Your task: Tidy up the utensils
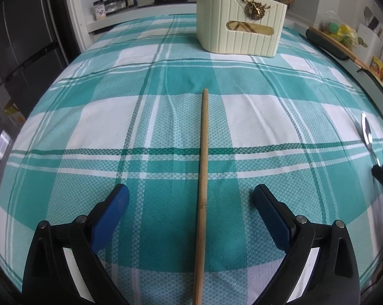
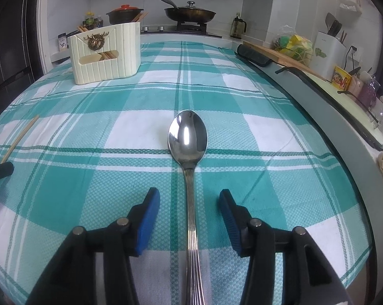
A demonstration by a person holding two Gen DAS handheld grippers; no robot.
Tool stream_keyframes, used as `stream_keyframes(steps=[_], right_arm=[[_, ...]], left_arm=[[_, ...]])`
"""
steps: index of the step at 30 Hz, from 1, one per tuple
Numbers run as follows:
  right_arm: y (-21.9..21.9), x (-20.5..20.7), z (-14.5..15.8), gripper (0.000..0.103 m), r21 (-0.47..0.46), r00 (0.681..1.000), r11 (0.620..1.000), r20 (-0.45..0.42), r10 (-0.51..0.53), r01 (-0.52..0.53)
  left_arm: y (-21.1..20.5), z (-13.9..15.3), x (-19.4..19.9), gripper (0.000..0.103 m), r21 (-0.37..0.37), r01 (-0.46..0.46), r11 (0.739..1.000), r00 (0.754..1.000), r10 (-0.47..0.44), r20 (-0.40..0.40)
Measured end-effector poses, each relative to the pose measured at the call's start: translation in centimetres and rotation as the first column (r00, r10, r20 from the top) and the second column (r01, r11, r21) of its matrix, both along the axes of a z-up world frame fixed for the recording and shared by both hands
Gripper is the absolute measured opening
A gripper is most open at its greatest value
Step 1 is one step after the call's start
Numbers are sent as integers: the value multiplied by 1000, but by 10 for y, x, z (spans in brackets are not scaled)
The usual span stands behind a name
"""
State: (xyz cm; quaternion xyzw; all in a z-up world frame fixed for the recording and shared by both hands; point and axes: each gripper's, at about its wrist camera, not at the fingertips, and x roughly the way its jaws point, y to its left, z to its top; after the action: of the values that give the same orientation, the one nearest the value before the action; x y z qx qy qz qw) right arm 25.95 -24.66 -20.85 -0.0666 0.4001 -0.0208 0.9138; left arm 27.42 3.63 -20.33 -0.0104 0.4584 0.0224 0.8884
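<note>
A wooden chopstick (image 1: 203,178) lies on the teal checked tablecloth (image 1: 89,127), running straight between the blue pads of my left gripper (image 1: 191,195), which is open around it. A steel spoon (image 2: 189,147) lies bowl-forward between the pads of my right gripper (image 2: 189,198), which is open around its handle. A cream utensil box (image 1: 239,23) with more chopsticks inside stands at the far side; it also shows in the right wrist view (image 2: 107,50). The spoon (image 1: 367,132) and the right gripper show at the left view's right edge. The chopstick (image 2: 21,134) shows at the right view's left edge.
Behind the table is a stove with a black pot (image 2: 125,15) and a lidded pan (image 2: 191,12), plus spice jars (image 2: 91,21). A counter (image 2: 344,96) with a cutting board, bags and a knife block runs along the right. A dark fridge (image 1: 21,50) stands left.
</note>
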Motion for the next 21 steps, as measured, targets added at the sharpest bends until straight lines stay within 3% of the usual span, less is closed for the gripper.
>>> stream_keyframes(steps=[13,19,21], right_arm=[[0,-1,-1,50,6,1000,1000,1,0,0],[-2,-1,2,50,21,1000,1000,2,0,0],[-4,0,2,50,32,1000,999,1,-2,2]], left_arm=[[2,-1,-1,101,-14,13,1000,1000,-13,-1],[14,4,-9,101,-123,52,991,998,-49,33],[17,5,-8,101,-127,61,990,998,-59,26]])
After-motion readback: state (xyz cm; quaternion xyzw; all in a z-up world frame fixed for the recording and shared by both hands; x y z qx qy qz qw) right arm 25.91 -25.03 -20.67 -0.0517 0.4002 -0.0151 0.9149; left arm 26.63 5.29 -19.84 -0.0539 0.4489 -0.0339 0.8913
